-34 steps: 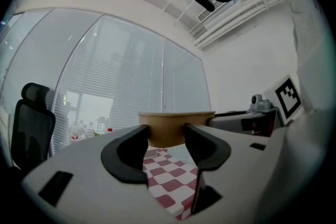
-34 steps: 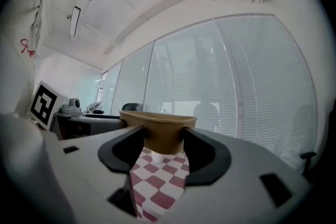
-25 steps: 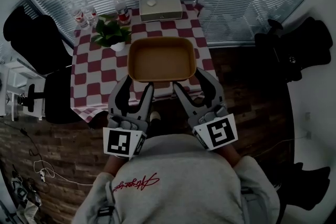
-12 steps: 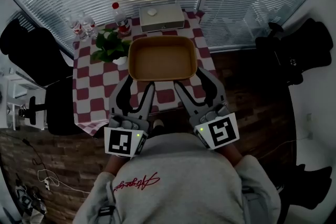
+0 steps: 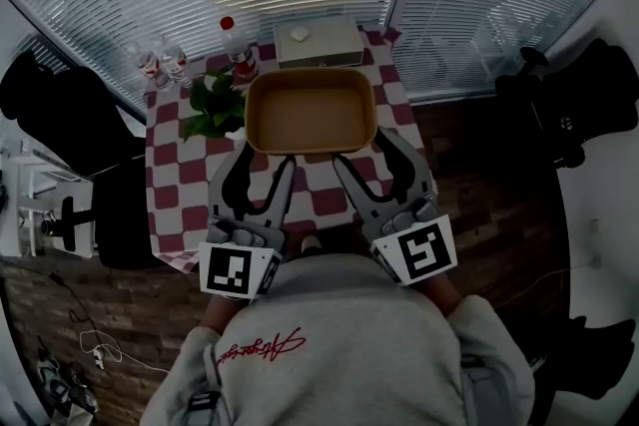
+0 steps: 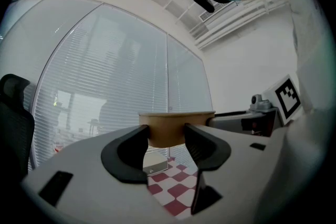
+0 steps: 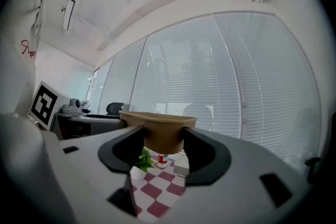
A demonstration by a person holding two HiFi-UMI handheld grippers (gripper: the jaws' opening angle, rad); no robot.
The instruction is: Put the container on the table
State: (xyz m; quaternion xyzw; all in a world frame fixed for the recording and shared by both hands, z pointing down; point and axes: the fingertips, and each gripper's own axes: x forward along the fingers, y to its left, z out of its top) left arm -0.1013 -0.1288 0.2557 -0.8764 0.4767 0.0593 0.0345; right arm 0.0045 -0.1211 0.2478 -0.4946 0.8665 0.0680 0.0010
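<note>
A tan rectangular container hangs in the air over the red-and-white checked table, held at its near edge by both grippers. My left gripper is shut on the near left part of the container's wall, my right gripper on the near right part. In the left gripper view the container fills the gap between the black pads of the gripper. The right gripper view shows the same: the container is pinched in the gripper. The container looks empty.
On the table stand a potted green plant, a red-capped bottle, two small bottles and a white box at the window side. A black chair stands left of the table; dark furniture stands at the right.
Both grippers have carried the container forward toward the window. The table now lies further under the container, which covers more of the plant's side.
</note>
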